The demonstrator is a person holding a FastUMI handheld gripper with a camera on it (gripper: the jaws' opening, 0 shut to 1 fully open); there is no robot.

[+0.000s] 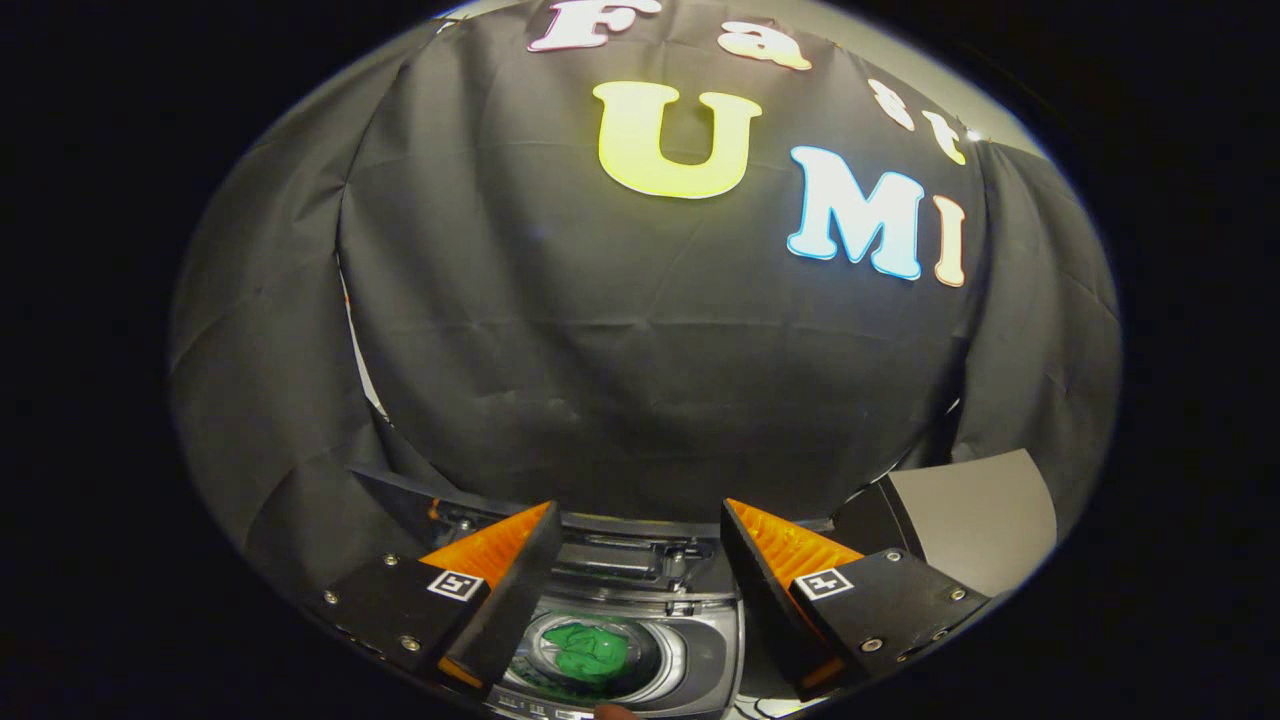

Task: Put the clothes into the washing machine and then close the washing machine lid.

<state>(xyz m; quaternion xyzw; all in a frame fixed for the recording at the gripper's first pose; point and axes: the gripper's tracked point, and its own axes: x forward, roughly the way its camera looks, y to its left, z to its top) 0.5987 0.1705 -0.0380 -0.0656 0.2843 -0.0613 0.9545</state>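
My gripper [640, 520] is open, its two fingers spread wide with nothing between them. Below and between the fingers I look down into the top-loading washing machine [705, 640], whose lid stands open toward the booth wall. A crumpled green garment [588, 650] lies inside the round drum [660, 655]. The gripper hovers above the machine's opening, clear of the garment. The machine's near edge is cut off below the fingers.
A grey flat panel [975, 515] stands to the right of the machine, beyond the right finger. The black cloth wall [650, 350] hangs close behind the machine. A small reddish-brown thing [612, 711] peeks in at the machine's near rim; what it is I cannot tell.
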